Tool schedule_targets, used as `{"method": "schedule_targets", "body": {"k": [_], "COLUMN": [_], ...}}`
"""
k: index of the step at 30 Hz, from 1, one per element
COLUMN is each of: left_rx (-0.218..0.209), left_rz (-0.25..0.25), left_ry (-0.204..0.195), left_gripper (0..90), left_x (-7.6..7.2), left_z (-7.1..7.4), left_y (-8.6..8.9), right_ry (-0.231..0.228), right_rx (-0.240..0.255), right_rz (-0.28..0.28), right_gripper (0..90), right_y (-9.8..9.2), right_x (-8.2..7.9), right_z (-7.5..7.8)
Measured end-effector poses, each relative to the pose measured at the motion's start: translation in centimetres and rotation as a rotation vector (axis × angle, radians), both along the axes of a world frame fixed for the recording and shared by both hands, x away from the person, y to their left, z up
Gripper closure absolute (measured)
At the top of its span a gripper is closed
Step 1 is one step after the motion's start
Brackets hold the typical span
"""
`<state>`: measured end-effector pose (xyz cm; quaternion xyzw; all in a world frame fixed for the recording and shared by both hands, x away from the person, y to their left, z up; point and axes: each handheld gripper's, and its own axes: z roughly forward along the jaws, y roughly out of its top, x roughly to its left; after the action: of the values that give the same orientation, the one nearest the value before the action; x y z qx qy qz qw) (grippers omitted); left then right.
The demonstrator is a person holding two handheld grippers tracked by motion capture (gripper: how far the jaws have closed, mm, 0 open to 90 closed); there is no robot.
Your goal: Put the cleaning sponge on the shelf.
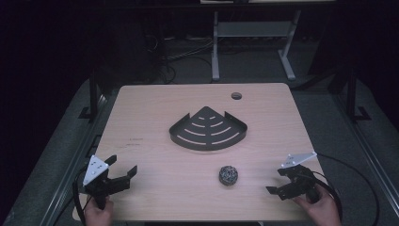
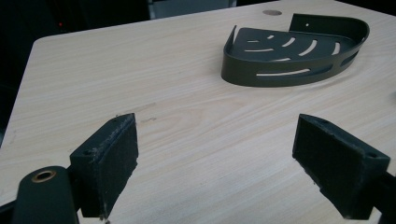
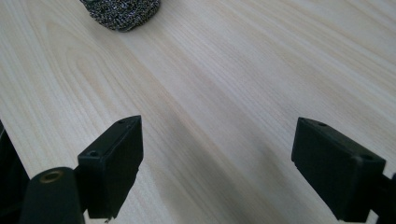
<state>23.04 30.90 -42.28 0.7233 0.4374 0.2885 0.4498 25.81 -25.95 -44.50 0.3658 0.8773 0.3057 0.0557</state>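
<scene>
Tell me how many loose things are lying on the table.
2: a black slotted corner tray at the table's middle, and a steel wool ball nearer the person, closer to the right tool.

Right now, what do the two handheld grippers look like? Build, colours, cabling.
Both are matte black two-jaw tools. The left gripper and the right gripper each carry a pale grey three-cornered plate dotted with small holes, and each trails a black cable. The jaws end in blocky black pads with a rough face and screw holes; a brass-ringed hole sits beside each gripper's near jaw.
</scene>
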Motion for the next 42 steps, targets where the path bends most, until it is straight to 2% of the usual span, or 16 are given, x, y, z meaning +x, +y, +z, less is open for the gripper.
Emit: {"method": "schedule_targets", "body": {"k": [27, 35, 42], "left_rx": [-0.003, -0.001, -0.008], "left_rz": [0.005, 0.007, 0.008], "left_ry": [-0.004, -0.007, -0.006], "left_gripper": [13.7, 13.7, 13.7], "left_x": [0.0, -0.1, -0.1], "left_z": [0.1, 0.1, 0.2], "left_y": [0.0, 0.0, 0.1], "right_ry": [0.002, 0.010, -0.001], "right_rx": [-0.015, -0.031, -0.051], "right_rz": [0.076, 0.104, 0.142], "right_gripper": [16.2, 16.2, 16.1], "right_y": [2.3, 3.2, 4.5], "right_x": [0.1, 0.3, 0.7], "right_z": [0.6, 0.9, 1.6]}}
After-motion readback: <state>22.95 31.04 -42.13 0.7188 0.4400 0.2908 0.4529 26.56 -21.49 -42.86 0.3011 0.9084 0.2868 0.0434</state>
